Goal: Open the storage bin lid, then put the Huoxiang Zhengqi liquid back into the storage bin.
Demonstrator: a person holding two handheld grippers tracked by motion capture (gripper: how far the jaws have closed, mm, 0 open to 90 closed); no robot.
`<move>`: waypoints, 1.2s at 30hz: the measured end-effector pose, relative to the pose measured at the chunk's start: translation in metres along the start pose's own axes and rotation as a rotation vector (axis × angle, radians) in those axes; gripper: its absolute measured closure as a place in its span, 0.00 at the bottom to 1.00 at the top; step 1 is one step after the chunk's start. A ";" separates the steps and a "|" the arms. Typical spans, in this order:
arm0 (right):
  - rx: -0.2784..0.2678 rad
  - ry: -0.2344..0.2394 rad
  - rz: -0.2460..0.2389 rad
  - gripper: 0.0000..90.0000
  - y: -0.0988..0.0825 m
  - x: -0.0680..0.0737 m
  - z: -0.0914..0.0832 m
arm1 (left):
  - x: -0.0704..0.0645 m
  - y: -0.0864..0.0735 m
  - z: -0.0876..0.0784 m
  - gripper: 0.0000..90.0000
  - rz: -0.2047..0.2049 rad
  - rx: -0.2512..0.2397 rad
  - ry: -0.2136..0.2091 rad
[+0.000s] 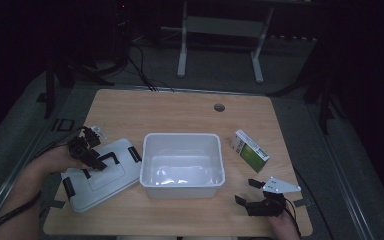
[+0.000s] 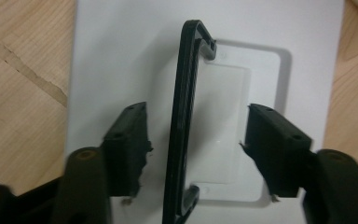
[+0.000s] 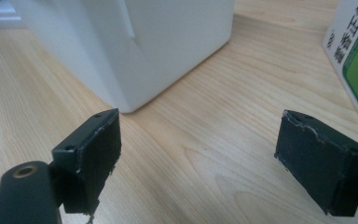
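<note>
The flat white plastic lid (image 2: 121,60) lies on the light wooden desk (image 1: 180,112) just left of the white plastic tub (image 1: 182,160). Its black hinged handle (image 2: 182,126) stands between the left claw's (image 2: 196,144) spread jaws, untouched (nearer one pad). The right claw (image 3: 198,149) gapes empty over bare desk

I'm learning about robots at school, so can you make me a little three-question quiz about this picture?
1. True or false: the flat white plastic lid sits on top of the open white plastic tub.
2. Which thing lies right of the tub: A) a green and white cardboard box, B) a red cup, C) a spoon?
3. What stands between the left gripper jaws, untouched?

Key:
1. False; it lies on the wooden table beside it.
2. A.
3. The lid's black handle.
</note>
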State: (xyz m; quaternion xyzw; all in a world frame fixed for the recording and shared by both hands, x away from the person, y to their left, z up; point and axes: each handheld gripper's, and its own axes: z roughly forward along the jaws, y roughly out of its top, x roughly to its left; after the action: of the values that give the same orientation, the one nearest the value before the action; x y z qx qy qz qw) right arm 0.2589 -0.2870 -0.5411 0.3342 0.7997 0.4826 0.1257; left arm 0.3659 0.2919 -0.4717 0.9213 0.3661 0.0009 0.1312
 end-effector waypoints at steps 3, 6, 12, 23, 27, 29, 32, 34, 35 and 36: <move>-0.008 0.001 -0.007 0.16 0.004 0.003 -0.005 | 0.000 -0.001 -0.001 0.37 -0.004 0.011 -0.005; -0.011 0.001 -0.019 0.15 0.007 0.007 -0.010 | -0.002 -0.002 -0.003 0.32 -0.004 0.011 -0.013; -0.050 0.004 0.004 0.16 0.029 0.019 -0.032 | -0.005 -0.005 -0.006 0.32 -0.012 0.008 -0.016; -0.123 -0.017 0.058 0.14 0.053 -0.002 -0.056 | -0.008 -0.006 -0.004 0.33 0.004 0.006 -0.011; -0.112 -0.052 0.056 0.12 0.060 -0.019 -0.063 | -0.008 -0.006 -0.003 0.33 0.003 0.014 -0.014; -0.107 -0.087 0.055 0.16 0.064 -0.028 -0.065 | -0.008 -0.006 -0.002 0.33 0.002 0.013 -0.012; -0.087 -0.120 0.055 0.18 0.067 -0.042 -0.063 | -0.008 -0.007 -0.002 0.33 0.004 0.015 -0.016; -0.067 -0.126 0.058 0.21 0.067 -0.050 -0.060 | -0.008 -0.007 -0.001 0.33 0.008 0.020 -0.019; -0.061 -0.129 0.064 0.21 0.067 -0.054 -0.058 | -0.008 -0.007 0.000 0.33 0.010 0.018 -0.020; -0.050 -0.129 0.066 0.24 0.067 -0.058 -0.055 | -0.008 -0.008 0.000 0.33 0.011 0.018 -0.020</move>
State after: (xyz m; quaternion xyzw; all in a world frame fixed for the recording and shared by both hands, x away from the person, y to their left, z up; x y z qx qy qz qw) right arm 0.3008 -0.3422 -0.4632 0.3875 0.7663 0.4837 0.1693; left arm 0.3548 0.2917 -0.4725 0.9243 0.3598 -0.0109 0.1265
